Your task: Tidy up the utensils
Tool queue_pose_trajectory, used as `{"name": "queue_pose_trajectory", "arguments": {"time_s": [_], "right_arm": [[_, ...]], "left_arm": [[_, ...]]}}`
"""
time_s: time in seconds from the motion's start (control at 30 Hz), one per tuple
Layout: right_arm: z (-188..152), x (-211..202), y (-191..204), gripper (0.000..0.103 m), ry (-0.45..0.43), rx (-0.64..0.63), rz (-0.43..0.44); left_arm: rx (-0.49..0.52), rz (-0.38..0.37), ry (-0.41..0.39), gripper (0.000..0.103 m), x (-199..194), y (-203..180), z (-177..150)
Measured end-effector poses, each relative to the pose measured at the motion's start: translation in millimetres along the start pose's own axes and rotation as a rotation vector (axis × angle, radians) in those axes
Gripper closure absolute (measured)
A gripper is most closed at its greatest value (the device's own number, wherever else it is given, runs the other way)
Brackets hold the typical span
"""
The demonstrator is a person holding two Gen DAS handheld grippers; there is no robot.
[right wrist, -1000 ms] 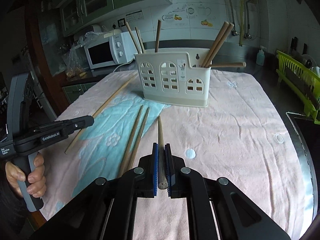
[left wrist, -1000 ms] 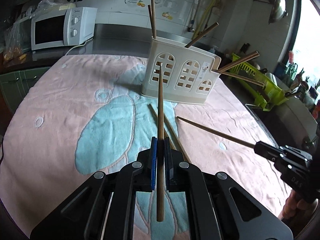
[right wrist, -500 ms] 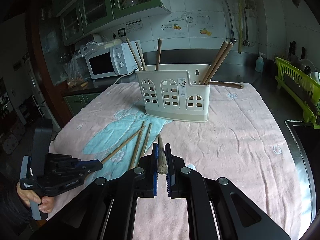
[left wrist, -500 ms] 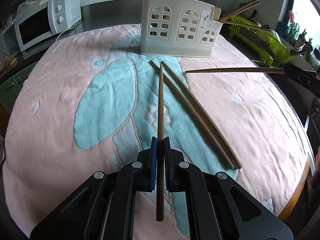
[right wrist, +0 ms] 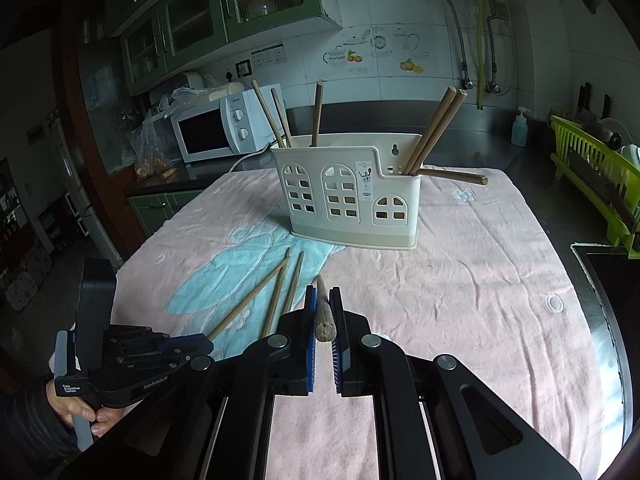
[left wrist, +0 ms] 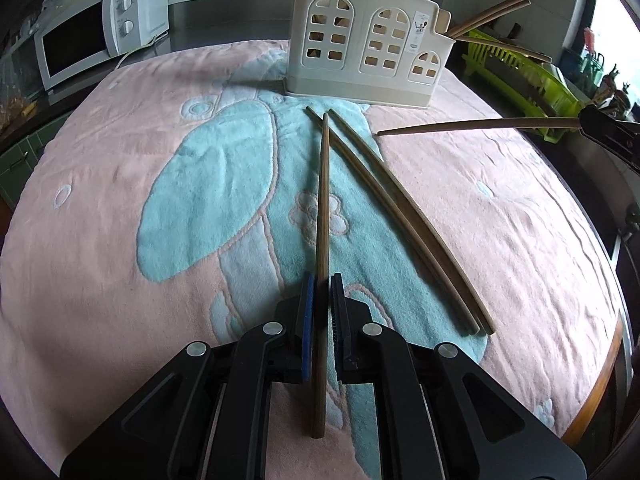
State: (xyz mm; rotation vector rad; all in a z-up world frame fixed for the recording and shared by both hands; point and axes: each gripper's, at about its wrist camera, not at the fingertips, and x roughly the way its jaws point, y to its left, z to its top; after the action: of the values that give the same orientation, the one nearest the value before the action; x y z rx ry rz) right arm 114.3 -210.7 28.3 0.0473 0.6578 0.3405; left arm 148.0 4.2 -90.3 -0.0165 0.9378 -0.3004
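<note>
Left gripper [left wrist: 320, 280] is clamped on a long brown wooden chopstick [left wrist: 322, 216], gripped near its thick end; a short tail sticks out behind the pads. Left wrist view: the stick's long axis runs straight ahead along the fingers, thin tip aimed at the cream plastic utensil caddy with arched window cutouts [left wrist: 366, 46], which stands dead ahead at the far side of the pink and teal towel [left wrist: 120, 160]. Two more loose wooden chopsticks [left wrist: 400, 216] lie side by side on the towel just right of the held one, slanting away to the right. A second held chopstick [left wrist: 476, 125] comes in from the right edge, roughly crosswise to mine, tip short of the caddy.

Right wrist view: right gripper [right wrist: 322, 312] is closed on that second chopstick [right wrist: 323, 314], seen almost end-on, so its axis also points forward at the caddy [right wrist: 348, 196]. The caddy already holds sticks in both its left and right compartments. Left gripper [right wrist: 188, 346] sits low left, well apart from the caddy.

Judgement: both sticks are airborne and aimed. The right one looks nearer; each must be tipped thin end down over the rim.
</note>
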Motion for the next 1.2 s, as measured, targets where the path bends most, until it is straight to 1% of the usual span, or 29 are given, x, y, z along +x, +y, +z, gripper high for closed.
{"name": "queue_pose_trajectory", "arguments": {"time_s": [0.1,0.27,0.37,0.43,0.5,0.57,0.6,0.63,0.67,0.7,0.73,0.8,0.87,0.93,0.97,1.0,1.07,1.1,1.2], "right_arm": [[5,-4,0,0.097,-0.013,-0.003,0.001],[17,-14,2,0.097,-0.046,-0.022,-0.006],[23,-17,1,0.097,-0.066,-0.022,-0.007],[25,-19,1,0.097,-0.075,-0.021,-0.003],[25,-20,3,0.097,-0.077,-0.026,-0.002],[25,-19,3,0.097,-0.074,-0.031,0.002],[25,-19,4,0.097,-0.073,-0.031,0.003],[24,-18,4,0.097,-0.072,-0.029,0.006],[24,-17,4,0.097,-0.072,-0.027,0.008],[23,-17,5,0.097,-0.072,-0.026,0.010],[22,-16,5,0.097,-0.071,-0.025,0.012],[22,-15,6,0.097,-0.066,-0.029,0.015],[21,-14,7,0.097,-0.065,-0.032,0.015],[21,-14,6,0.097,-0.063,-0.030,0.015],[21,-14,6,0.097,-0.062,-0.027,0.014],[21,-13,6,0.097,-0.060,-0.026,0.014],[21,-12,5,0.097,-0.057,-0.023,0.015],[21,-11,5,0.097,-0.056,-0.021,0.017],[22,-14,6,0.097,-0.065,-0.020,0.019]], "left_arm": [[-0.004,0.016,0.005,0.096,-2,0,4],[0.030,0.021,-0.085,0.097,-34,-5,19],[0.041,0.018,-0.119,0.097,-48,-5,29],[0.036,-0.017,-0.107,0.097,-50,-4,30],[0.043,-0.034,-0.085,0.097,-48,-6,24],[0.061,-0.034,-0.068,0.093,-44,-10,14],[0.064,-0.040,-0.053,0.086,-41,-10,9],[0.064,-0.039,-0.037,0.075,-37,-12,3],[0.067,-0.033,-0.027,0.070,-34,-11,-2],[0.068,-0.024,-0.017,0.067,-31,-11,-6],[0.071,-0.017,-0.009,0.067,-28,-10,-9],[0.078,-0.007,0.009,0.068,-22,-10,-14],[0.082,0.011,0.022,0.073,-17,-10,-19],[0.081,0.020,0.004,0.077,-18,-9,-22],[0.085,0.035,-0.003,0.081,-19,-9,-23],[0.090,0.055,-0.009,0.088,-20,-9,-24],[0.085,0.069,-0.007,0.095,-20,-7,-23],[0.081,0.069,-0.003,0.098,-21,-6,-21],[0.072,0.059,-0.026,0.098,-30,-6,-16]]}}
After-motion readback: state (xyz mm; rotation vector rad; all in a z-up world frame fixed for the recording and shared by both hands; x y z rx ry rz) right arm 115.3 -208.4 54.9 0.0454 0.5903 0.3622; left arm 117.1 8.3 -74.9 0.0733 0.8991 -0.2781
